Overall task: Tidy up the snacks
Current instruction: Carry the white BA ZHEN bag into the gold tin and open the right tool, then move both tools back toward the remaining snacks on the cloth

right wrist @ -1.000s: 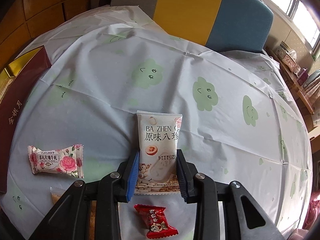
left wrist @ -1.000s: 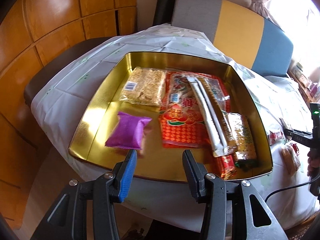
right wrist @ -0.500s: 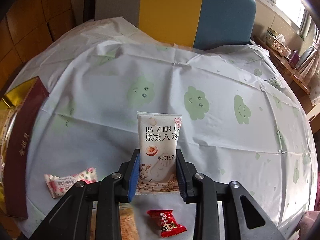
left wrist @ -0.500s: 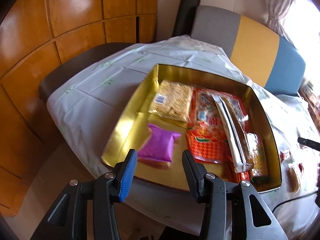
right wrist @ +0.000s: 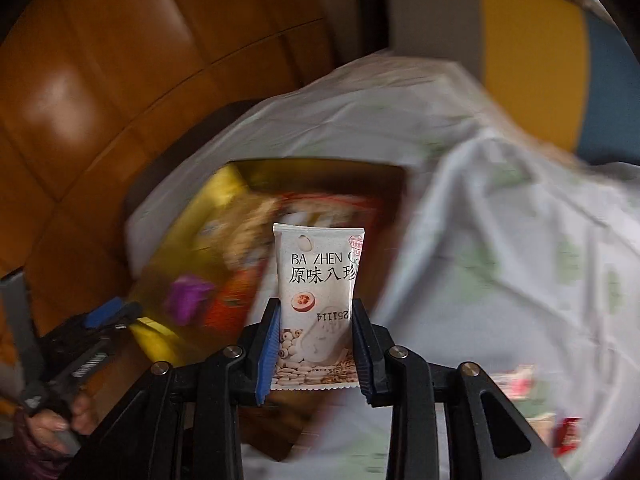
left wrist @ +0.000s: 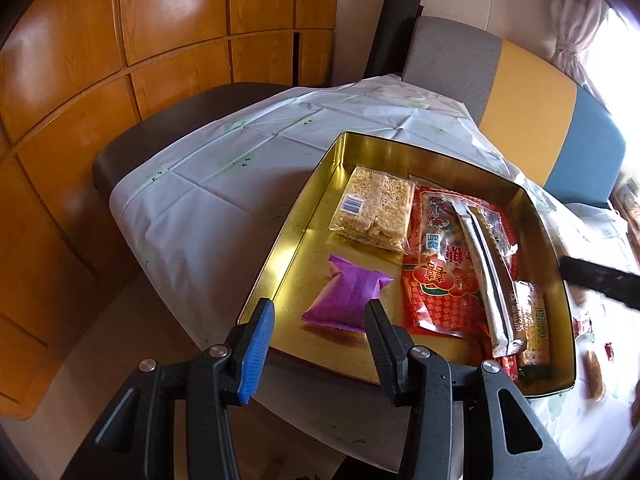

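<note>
A gold tin box sits on the table and holds a purple packet, a rice-crisp bar, a red candy bag, a long silver stick pack and other snacks. My left gripper is open and empty, held just in front of the box's near rim. My right gripper is shut on a white snack packet and holds it up in the air, facing the blurred box. The left gripper also shows in the right wrist view.
A white tablecloth with green cloud faces covers the table. Loose small snacks lie right of the box, also in the right wrist view. A grey, yellow and blue sofa stands behind; wood panelling is at the left.
My right gripper has lifted the white packet off the table and swung left toward the gold box. My left gripper has drawn back and left from the box, staying open.
</note>
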